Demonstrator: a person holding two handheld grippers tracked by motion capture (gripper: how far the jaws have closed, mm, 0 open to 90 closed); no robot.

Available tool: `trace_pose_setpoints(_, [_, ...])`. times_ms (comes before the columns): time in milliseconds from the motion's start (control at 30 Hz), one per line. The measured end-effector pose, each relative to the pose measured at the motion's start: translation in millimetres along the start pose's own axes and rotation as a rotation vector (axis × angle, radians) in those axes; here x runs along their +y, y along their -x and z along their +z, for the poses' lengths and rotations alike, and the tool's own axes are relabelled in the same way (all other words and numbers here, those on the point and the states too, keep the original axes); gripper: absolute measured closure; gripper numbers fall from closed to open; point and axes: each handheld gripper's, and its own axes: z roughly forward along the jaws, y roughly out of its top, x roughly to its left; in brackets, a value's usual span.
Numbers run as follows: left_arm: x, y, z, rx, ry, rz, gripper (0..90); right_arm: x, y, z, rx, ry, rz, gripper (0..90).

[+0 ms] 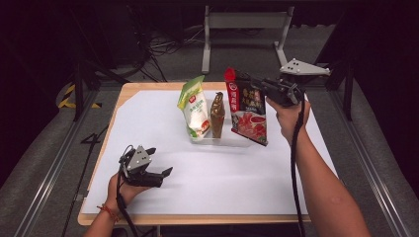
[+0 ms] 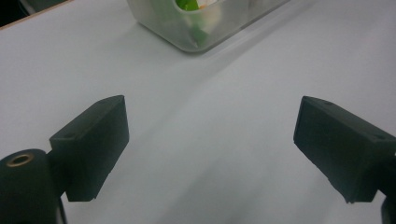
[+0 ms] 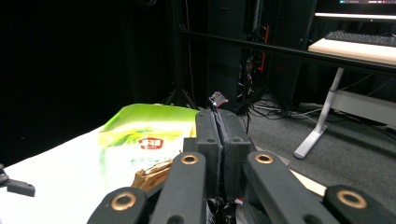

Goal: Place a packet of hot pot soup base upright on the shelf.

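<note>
My right gripper [image 1: 253,83] is shut on the top edge of a red and black snack bag [image 1: 247,109], which hangs tilted over the right end of a clear plastic bin [image 1: 220,140]. In the right gripper view its jaws [image 3: 218,140] press flat together on the bag's thin top seam [image 3: 217,98]. A green and white bag [image 1: 193,106] and a slim brown packet [image 1: 217,114] stand upright in the bin. My left gripper [image 1: 159,162] rests low near the table's front left, open, nothing between its fingers [image 2: 95,140].
A white sheet [image 1: 212,173] covers the wooden table [image 1: 148,219]. The bin's near corner [image 2: 196,32] lies ahead of the left gripper. Dark floor, cables and a grey metal stand [image 1: 244,29] lie beyond the table's far edge.
</note>
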Motion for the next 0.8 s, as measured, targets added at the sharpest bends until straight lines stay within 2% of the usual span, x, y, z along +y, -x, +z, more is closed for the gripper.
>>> trace_pose_setpoints(167, [0.1,0.0,-0.3,-0.002,0.002,0.006,11.1,-2.2,3.9,15.0,-0.032,-0.01,-0.009,88.3])
trace_pose_setpoints(367, [-1.4,-0.3,-0.7,-0.005,0.005,0.002,11.1,-4.7,13.4,32.1,-0.061,-0.009,0.021,88.3])
trace_pose_setpoints(500, [-2.0,-0.6,-1.7,-0.006,0.003,0.003,11.1,-6.1,15.6,41.6,-0.071,-0.014,0.016,88.2])
trace_pose_setpoints(800, [-3.9,-1.4,-2.3,-0.004,0.003,-0.003,11.1,-19.2,17.4,59.3,-0.044,0.017,0.014,88.1])
